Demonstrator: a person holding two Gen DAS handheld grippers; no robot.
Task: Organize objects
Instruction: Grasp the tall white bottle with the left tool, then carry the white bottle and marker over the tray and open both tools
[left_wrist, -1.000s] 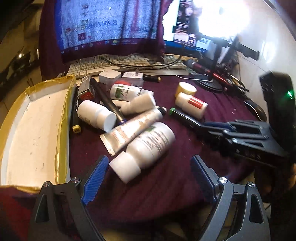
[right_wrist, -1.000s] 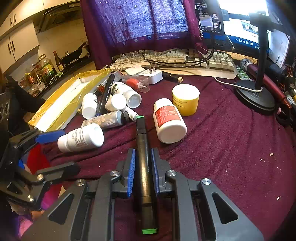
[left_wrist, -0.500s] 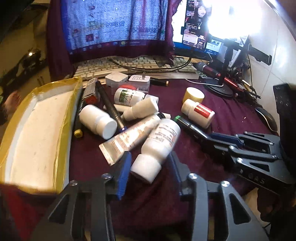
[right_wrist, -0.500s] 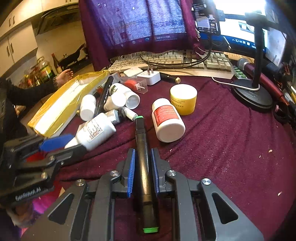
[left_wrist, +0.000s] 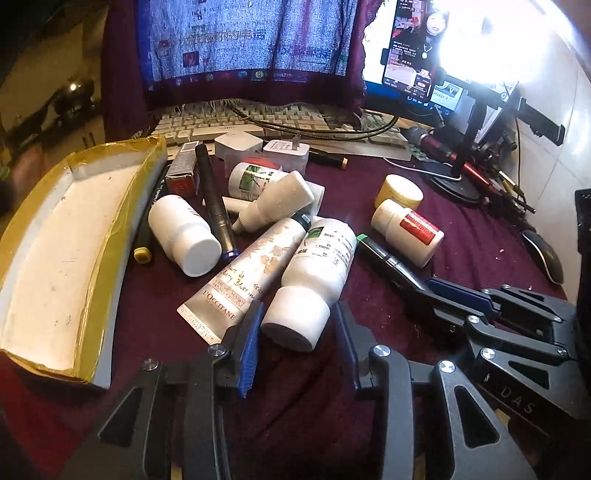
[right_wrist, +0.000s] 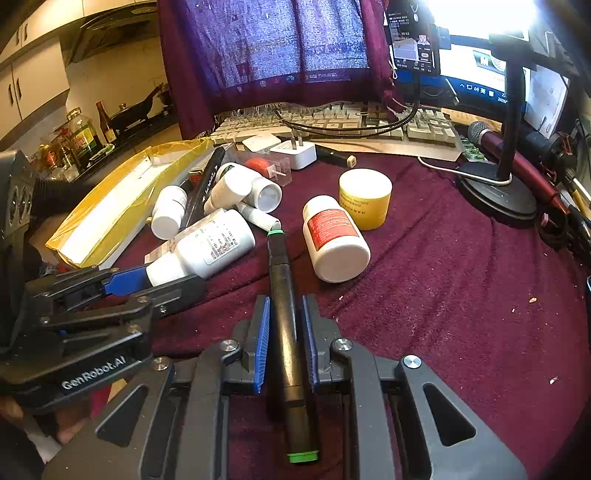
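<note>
**Two grippers at the pile of bottles**

The left gripper (left_wrist: 295, 332) has its blue-padded jaws partly closed around the cap end of a white bottle (left_wrist: 317, 266) lying on the maroon cloth (left_wrist: 461, 221). The left pad sits at the cap's edge, while a thin gap shows on the right side, so a firm grip cannot be confirmed. From the right wrist view, this bottle (right_wrist: 210, 247) lies at about 10 o'clock of the right gripper (right_wrist: 284, 339).

The right gripper's jaws are closed snugly on a black marker with green ends (right_wrist: 286, 332), which points toward 12 o'clock.

A hand cream tube (left_wrist: 247, 273) lies touching the white bottle on its 9 o'clock side. A red-labelled bottle (right_wrist: 334, 240) lies just beside the marker's tip at 1 o'clock, with a yellow jar (right_wrist: 365, 199) behind it. A yellow-taped tray (left_wrist: 55, 240) sits at 9 o'clock of the pile.
</note>
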